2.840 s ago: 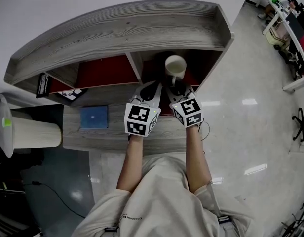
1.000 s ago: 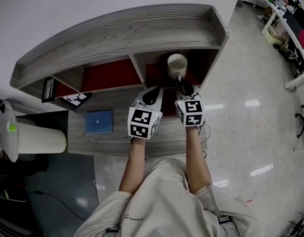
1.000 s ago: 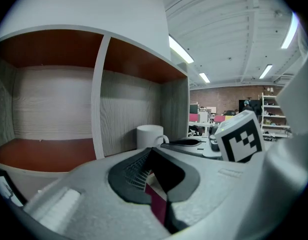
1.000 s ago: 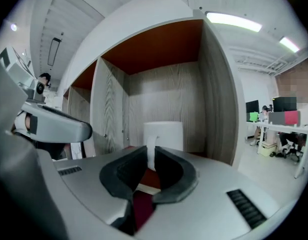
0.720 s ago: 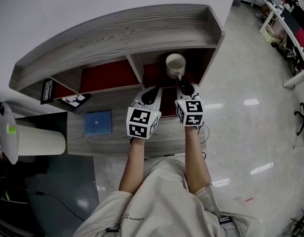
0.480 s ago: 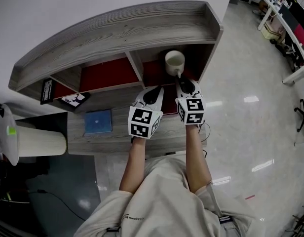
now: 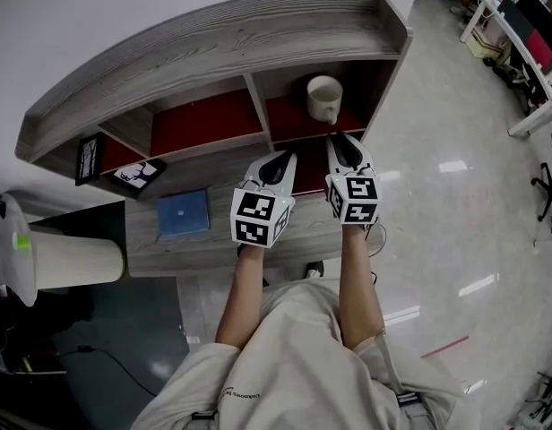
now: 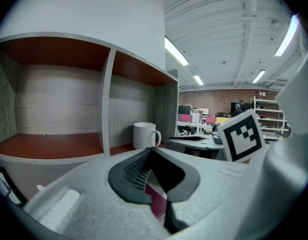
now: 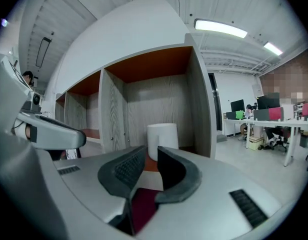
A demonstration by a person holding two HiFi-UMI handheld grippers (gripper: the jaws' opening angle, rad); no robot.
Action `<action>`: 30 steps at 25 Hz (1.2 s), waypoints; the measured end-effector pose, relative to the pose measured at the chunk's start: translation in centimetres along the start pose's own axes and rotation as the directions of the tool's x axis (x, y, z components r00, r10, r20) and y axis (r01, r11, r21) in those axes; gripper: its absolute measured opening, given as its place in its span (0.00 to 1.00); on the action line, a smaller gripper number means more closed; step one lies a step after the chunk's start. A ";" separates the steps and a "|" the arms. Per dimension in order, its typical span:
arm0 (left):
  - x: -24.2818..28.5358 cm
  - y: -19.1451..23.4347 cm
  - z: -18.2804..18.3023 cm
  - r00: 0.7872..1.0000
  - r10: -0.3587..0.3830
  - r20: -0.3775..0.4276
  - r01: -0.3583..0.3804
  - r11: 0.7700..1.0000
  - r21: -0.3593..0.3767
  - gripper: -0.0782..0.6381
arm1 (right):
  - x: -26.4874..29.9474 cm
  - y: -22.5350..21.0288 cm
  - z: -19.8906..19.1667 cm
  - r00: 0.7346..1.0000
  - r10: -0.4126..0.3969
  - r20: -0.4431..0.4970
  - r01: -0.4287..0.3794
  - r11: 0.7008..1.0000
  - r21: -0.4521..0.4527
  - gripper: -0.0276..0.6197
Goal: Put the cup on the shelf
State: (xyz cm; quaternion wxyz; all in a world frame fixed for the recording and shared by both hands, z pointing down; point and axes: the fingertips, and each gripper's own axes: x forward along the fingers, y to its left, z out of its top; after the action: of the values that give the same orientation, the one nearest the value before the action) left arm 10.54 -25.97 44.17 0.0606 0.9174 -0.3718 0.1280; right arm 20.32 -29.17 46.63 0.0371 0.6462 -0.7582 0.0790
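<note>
Standing upright in the right-hand compartment of the shelf (image 7: 213,43), the cup (image 7: 324,98) appears in the upper centre of the head view, on the red floor of the compartment with its handle turned toward the lower edge of the frame. Nothing touches it.

Just below the cup in that view lies the right gripper (image 7: 343,146), pointed at it but apart from it. The right gripper view shows its jaws slightly spread with nothing between them; the cup stands beyond the tips, at the centre of the frame.

To the left of it, the left gripper (image 7: 278,161) points toward the upright divider (image 7: 258,110) between the two red compartments. In the left gripper view its jaws are pressed together at the tips and hold nothing; the cup is seen past them, at centre.

Both grippers hover over the desk (image 7: 159,253) that carries the shelf; a blue book (image 7: 183,213) lies at left centre, well apart from them.

Judged step: the placing looks complete, since the cup rests on the shelf unsupported. The next move would call only for drawing both grippers back toward the person, straight and level, so that the right jaws do not catch the handle.
</note>
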 end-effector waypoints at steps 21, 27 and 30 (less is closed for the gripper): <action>-6.8 -3.3 -2.7 0.990 -0.142 0.022 0.143 0.989 -0.029 0.12 | -9.7 4.9 -1.0 0.994 -0.108 0.012 0.108 0.994 -0.012 0.09; -8.8 -2.8 -3.0 0.988 -0.148 0.032 0.149 0.988 -0.037 0.12 | -11.6 6.6 -0.9 0.992 -0.126 0.012 0.126 0.992 -0.030 0.08; -9.7 -2.5 -3.7 0.988 -0.151 0.028 0.153 0.987 -0.049 0.12 | -12.3 8.1 -1.1 0.991 -0.134 0.010 0.134 0.989 -0.060 0.07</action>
State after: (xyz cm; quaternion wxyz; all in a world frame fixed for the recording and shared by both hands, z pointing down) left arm 4.89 -16.92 44.94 0.0892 0.9427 -0.3047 0.1024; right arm 14.30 -15.77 45.13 0.0599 0.6943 -0.7153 0.0516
